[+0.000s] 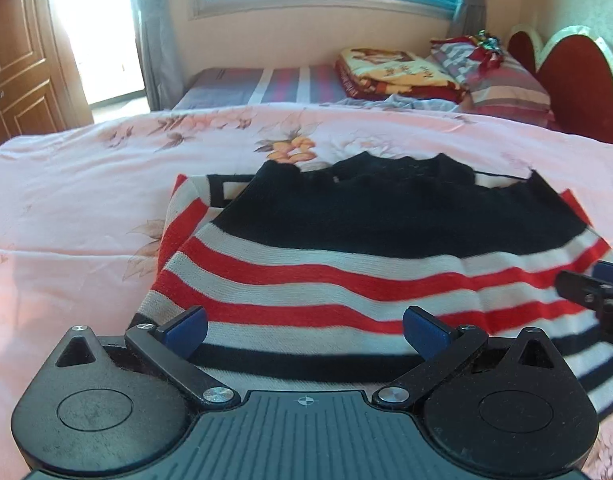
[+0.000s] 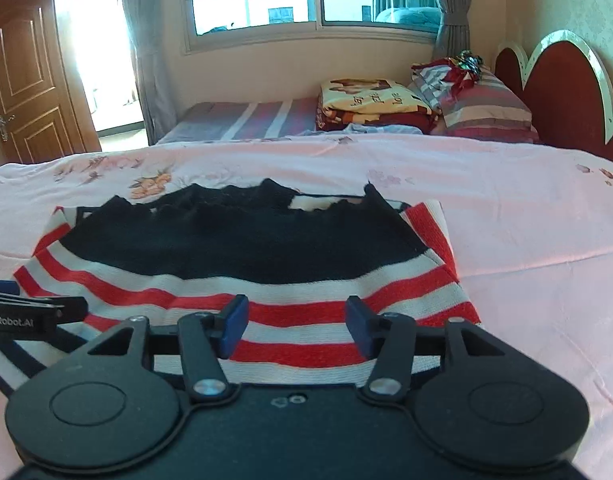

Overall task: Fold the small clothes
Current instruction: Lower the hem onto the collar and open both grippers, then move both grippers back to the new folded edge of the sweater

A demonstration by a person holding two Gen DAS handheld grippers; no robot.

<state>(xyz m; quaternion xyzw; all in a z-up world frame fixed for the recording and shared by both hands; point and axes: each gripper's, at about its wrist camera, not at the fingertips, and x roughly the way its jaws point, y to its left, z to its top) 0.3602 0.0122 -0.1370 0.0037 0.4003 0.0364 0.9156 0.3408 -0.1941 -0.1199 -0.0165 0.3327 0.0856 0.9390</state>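
A small knitted sweater (image 1: 386, 220), black at the top with red and white stripes and navy bands near the hem, lies on a pink floral bedspread (image 1: 86, 200). Its sides look folded inward. My left gripper (image 1: 304, 326) hovers over the hem with its jaws wide open and nothing between the blue pads. In the right wrist view the same sweater (image 2: 246, 248) lies below my right gripper (image 2: 297, 326), whose jaws stand partly open above the striped part, not pinching cloth. Each gripper shows at the edge of the other's view: the right gripper (image 1: 594, 292) and the left gripper (image 2: 26, 312).
A folded patterned blanket (image 1: 386, 72) and striped pillows (image 1: 502, 84) lie at the far end of the bed, by a red headboard (image 1: 574, 80). A wooden door (image 1: 18, 60) stands at the left, a window at the back. Bare bedspread (image 2: 526, 220) surrounds the sweater.
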